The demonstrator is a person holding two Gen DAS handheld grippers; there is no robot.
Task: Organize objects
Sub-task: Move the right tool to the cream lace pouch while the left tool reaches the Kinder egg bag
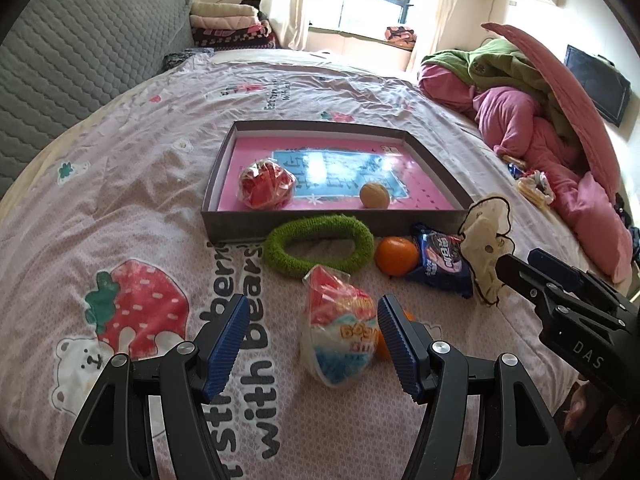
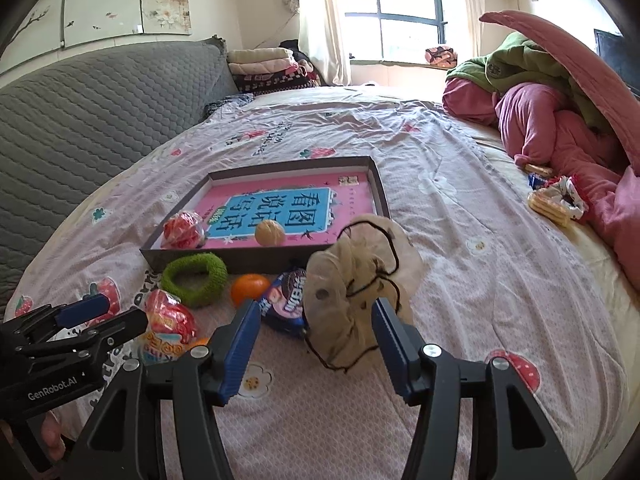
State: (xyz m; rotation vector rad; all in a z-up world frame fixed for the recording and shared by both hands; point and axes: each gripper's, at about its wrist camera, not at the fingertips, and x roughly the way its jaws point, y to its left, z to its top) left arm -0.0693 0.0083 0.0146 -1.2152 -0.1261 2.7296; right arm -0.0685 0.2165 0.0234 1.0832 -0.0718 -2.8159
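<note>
Snacks [image 1: 340,332], scrunchies [image 1: 320,245] before box [image 1: 336,224]

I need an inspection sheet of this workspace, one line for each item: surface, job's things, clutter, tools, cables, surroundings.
Surface: bed sheet with strawberry and bear print, wrinkled.
Job's things: shallow box holds a red packet and a walnut; in front of it lie a green ring, an orange, a blue snack bag and a white snack bag.
Clutter: biscuits and wrappers beside the pink bedding.
Tools: left tool open, empty; right tool open around a cream scrunchie.
Cables: nothing seen.
Surroundings: grey headboard, window, folded blankets.
</note>
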